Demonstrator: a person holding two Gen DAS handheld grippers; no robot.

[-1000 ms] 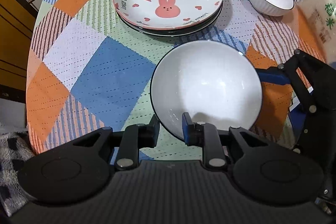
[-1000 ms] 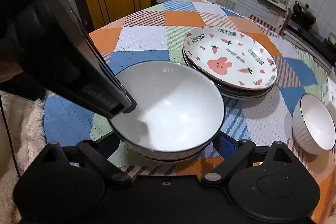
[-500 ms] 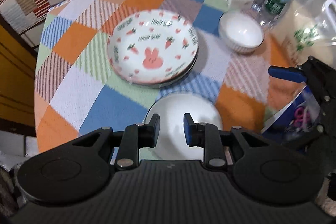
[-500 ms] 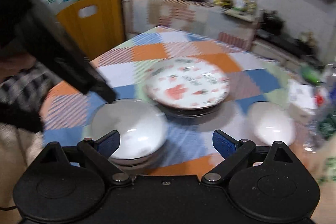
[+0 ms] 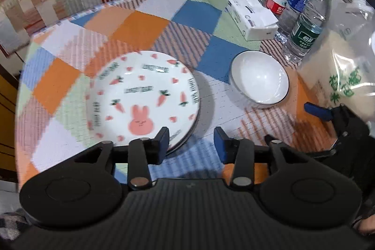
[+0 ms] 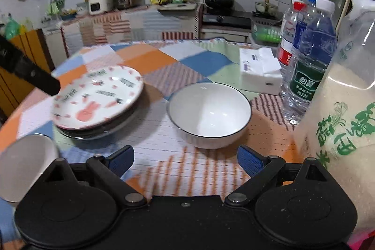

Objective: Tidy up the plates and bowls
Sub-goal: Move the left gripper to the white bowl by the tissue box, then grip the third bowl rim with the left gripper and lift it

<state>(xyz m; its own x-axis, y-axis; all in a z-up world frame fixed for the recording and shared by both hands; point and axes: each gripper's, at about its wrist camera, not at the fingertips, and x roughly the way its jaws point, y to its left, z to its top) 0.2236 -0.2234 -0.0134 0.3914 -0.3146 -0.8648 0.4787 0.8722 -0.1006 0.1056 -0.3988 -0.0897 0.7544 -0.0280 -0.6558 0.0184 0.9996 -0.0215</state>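
Patchwork tablecloth [image 6: 164, 139], small white bowl [image 6: 209, 114] just ahead of empty, spread right hand-held gripper [image 6: 185, 159], left hand-held gripper [image 5: 191, 141] released

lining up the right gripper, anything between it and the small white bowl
Nothing: in the right wrist view only bare checked tablecloth lies between the open right gripper and the small white bowl.

In the left wrist view the near rim of the white rabbit-and-carrot patterned plate [image 5: 143, 100] is hidden behind the left tongs [image 5: 191, 144], and its lettering is too blurred to read. The dark plates beneath it show only as thin edges. In the right wrist view a large white bowl [image 6: 25, 163] at the lower left is blurred and cut off by the frame edge. The clear plastic rice bag [image 6: 339, 114] runs off the right edge.
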